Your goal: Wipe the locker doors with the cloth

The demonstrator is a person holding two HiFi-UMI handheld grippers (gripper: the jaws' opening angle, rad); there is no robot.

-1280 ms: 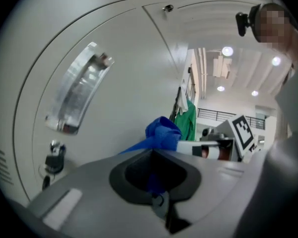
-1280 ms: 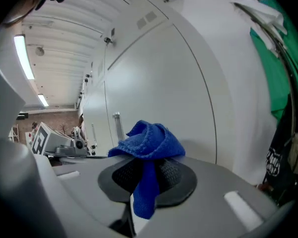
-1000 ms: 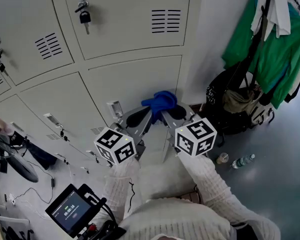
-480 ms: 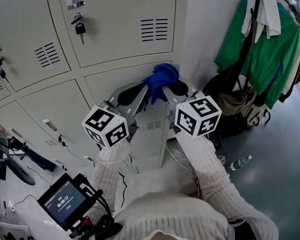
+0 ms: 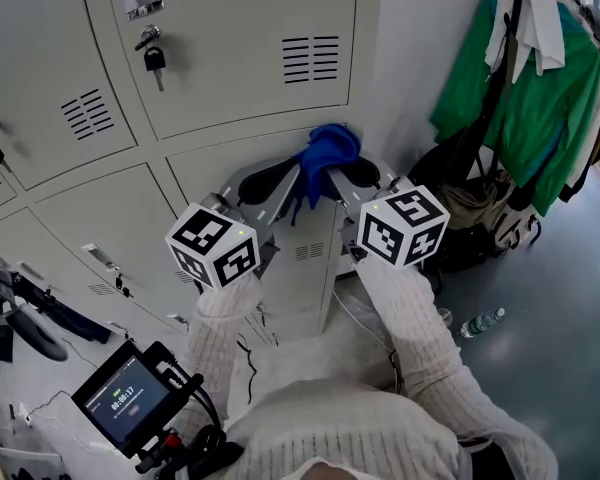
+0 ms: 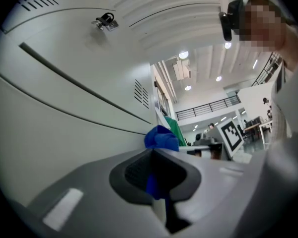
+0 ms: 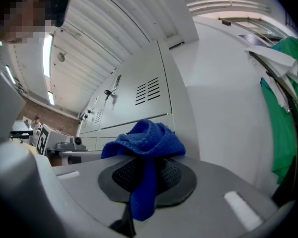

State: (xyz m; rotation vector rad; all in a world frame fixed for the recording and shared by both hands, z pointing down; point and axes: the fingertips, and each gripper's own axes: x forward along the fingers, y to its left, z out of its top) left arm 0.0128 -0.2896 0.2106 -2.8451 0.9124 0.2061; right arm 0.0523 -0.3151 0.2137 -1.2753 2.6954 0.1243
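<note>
A bunched blue cloth is held between both grippers against the pale locker doors, at the seam under the upper door near its right edge. My left gripper is shut on a strip of the cloth that runs down between its jaws. Its marker cube faces the head camera. My right gripper is shut on the cloth too, and most of the bundle sits on top of its jaws. The two grippers meet at the cloth, tips close together.
A padlock hangs on the upper door, and vents are cut in it. Green jackets hang at the right above dark bags. A bottle lies on the floor. A small screen device sits at lower left.
Both grippers have lifted the cloth from the lower door's face up to the seam under the upper door. Over the last half second they hardly moved.
</note>
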